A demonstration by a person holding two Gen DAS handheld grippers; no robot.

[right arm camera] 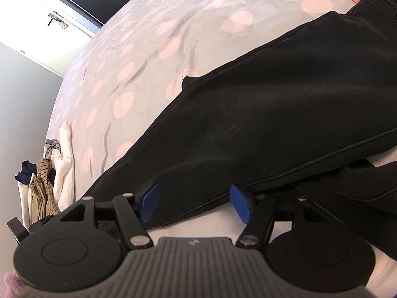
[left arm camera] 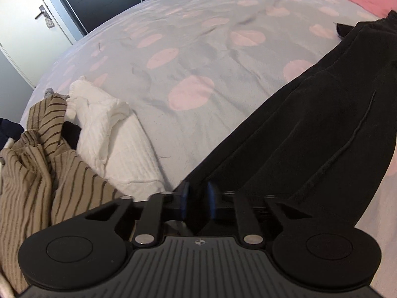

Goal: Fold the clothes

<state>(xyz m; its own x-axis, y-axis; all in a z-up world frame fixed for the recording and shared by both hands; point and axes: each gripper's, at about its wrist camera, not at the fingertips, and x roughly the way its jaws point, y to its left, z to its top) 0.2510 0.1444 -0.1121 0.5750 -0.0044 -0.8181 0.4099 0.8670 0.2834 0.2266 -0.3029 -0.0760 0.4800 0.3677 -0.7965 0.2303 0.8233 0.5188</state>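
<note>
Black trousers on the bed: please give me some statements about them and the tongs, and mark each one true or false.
1. The left tongs are shut on the black trousers. True.
2. The right tongs are shut. False: their jaws stand apart, at the trousers' edge.
3. The bedcover is plain white. False: it is pale with pink dots.
4. A white garment lies beside a brown striped garment. True.

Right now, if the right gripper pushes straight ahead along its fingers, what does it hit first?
The black trousers. The right gripper is open with the trouser edge already between its blue pads; how near they are is hard to judge.
</note>
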